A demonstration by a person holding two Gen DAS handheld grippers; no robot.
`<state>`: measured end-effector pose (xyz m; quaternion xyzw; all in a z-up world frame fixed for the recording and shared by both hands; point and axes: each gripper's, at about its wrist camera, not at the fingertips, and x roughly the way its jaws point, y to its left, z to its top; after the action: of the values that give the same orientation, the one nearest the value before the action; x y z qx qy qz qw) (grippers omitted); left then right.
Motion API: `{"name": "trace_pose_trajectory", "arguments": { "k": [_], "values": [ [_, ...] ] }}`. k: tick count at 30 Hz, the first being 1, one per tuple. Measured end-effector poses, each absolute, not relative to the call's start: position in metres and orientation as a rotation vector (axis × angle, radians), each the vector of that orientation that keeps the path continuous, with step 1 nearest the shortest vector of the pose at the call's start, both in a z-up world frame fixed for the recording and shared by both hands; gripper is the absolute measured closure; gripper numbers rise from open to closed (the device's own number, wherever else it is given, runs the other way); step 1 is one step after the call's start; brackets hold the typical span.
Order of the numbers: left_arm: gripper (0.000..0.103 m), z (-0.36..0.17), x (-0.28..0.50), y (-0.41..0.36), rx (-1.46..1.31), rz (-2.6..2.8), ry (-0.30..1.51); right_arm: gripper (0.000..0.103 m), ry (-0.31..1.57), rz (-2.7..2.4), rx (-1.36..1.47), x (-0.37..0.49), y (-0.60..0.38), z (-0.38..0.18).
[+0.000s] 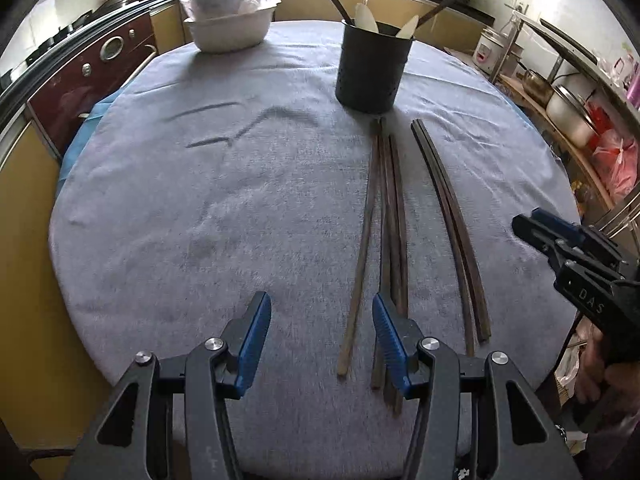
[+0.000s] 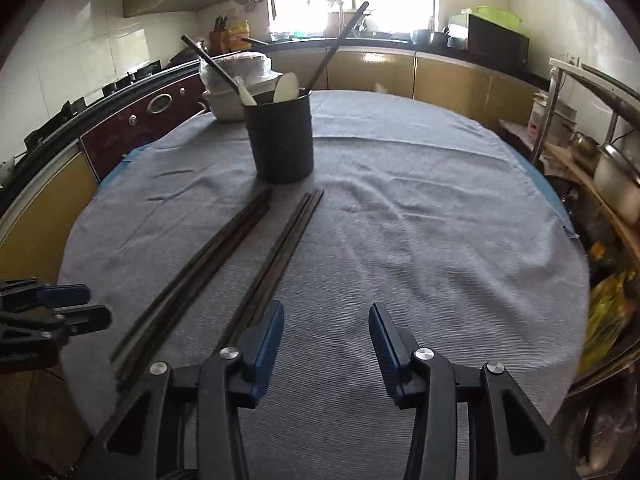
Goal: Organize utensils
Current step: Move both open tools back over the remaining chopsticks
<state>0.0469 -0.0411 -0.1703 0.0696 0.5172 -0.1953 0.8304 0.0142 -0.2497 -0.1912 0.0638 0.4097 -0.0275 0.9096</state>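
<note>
I see dark brown chopsticks (image 1: 394,216) on a grey ribbed cloth (image 1: 200,200), a black perforated holder (image 1: 373,68) with cream spoons (image 1: 408,26), a white tub (image 1: 230,28), and blue-padded black jaws.

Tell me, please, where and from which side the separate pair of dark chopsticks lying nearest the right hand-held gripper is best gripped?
Probably near the pair of chopsticks' near ends, coming down from above with the right hand-held gripper, jaws straddling both sticks crosswise. They lie flat and touching on the grey cloth, so one pinch could take both. The black holder stands past their far tips.
</note>
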Motion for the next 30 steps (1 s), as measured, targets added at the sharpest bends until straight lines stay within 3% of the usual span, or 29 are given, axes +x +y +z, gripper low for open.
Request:
{"name": "trace_pose_trajectory", "arguments": {
  "k": [11, 30],
  "values": [
    [0.049, -0.191, 0.057, -0.048, 0.188, -0.439, 1.135, 0.06, 0.978, 0.045, 0.132, 0.036, -0.223, -0.219],
    [0.049, -0.195, 0.106, -0.077, 0.24, -0.391, 1.103, 0.064, 1.027, -0.116, 0.172, 0.072, -0.251, -0.217]
  ]
}}
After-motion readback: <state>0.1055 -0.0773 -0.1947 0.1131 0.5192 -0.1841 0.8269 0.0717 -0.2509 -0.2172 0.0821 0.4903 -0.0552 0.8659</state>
